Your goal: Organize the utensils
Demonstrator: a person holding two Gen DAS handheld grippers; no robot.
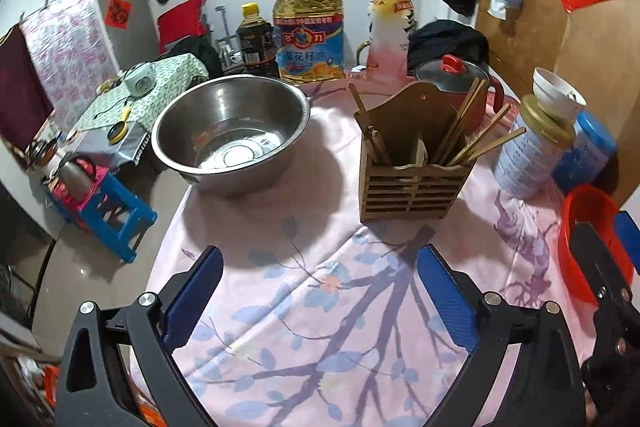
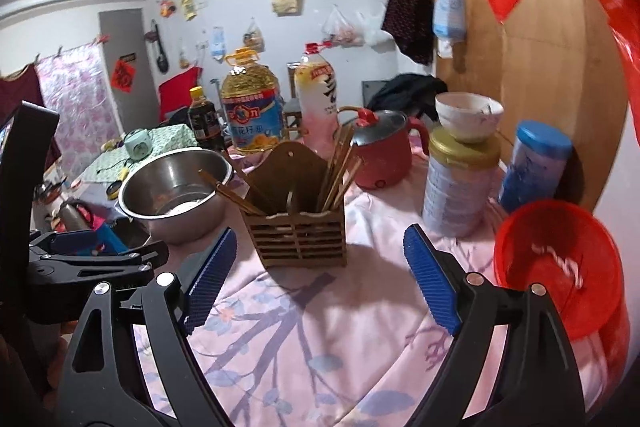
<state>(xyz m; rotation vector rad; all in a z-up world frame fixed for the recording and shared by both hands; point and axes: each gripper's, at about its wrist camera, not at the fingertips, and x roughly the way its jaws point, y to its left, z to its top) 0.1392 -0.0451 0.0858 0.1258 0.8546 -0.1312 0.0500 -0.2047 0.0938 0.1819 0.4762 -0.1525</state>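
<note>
Pink floral cloth (image 1: 320,291) covers the table, with a white wall of hanging bags behind it and a wooden panel on the right. Near the middle of the table stands a slatted wooden utensil holder (image 1: 414,169) with chopsticks (image 1: 472,139) leaning out of its compartments, most of them fanned toward the right side and a few on the left. A stainless steel bowl (image 1: 232,131) sits just to its left, close to the table edge. Behind them stand a sunflower oil jug (image 1: 308,27), a dark sauce bottle (image 1: 254,35) and a red lidded pot (image 1: 456,83). To the right, a white bowl (image 1: 558,93) rests on a gold-lidded tin (image 1: 528,151), beside a blue-lidded canister (image 2: 534,167). A red plastic basket (image 2: 560,267) lies at the near right edge.

Both grippers hover low over the cloth in front of the holder, pointing toward it, side by side. The left gripper (image 1: 320,291) has its blue-padded fingers spread wide, with nothing between them. The right gripper (image 2: 320,275) is likewise spread wide and holds nothing, the holder standing just beyond its fingertips.
</note>
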